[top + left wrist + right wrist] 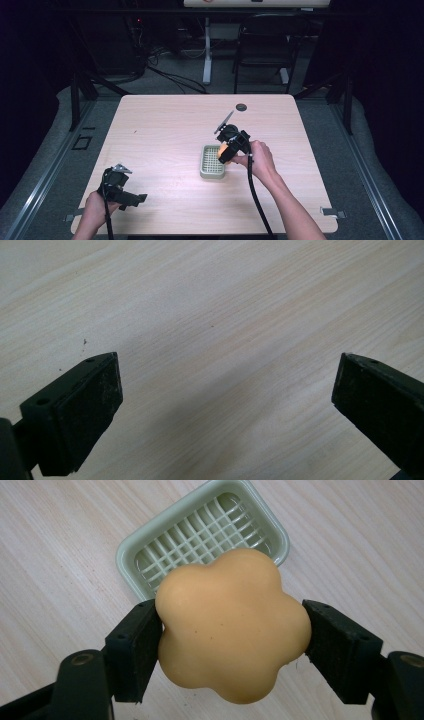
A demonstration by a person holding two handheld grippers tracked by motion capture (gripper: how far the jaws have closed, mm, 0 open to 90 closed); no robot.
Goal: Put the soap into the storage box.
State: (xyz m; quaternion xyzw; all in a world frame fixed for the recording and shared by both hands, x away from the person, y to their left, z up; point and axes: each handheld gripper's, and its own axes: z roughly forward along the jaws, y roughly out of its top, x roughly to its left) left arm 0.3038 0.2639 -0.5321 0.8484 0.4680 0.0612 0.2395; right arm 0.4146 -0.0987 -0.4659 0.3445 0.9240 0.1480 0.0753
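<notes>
An orange flower-shaped soap (232, 625) is clamped between the two black jaws of my right gripper (232, 635). Below it a pale green soap dish (130, 560) with a grid insert lies flat on the wooden table. From above, my right gripper (226, 152) hovers over the right part of the soap dish (210, 165), the soap (223, 152) a small orange patch under it. My left gripper (137, 199) rests near the table's front left, and its jaws (225, 405) stand wide apart over bare wood.
The light wooden table (165, 130) has a round cable hole (241, 107) at its far edge. Behind it, on the dark floor, stand a black chair (265, 50) and a white desk leg (207, 50).
</notes>
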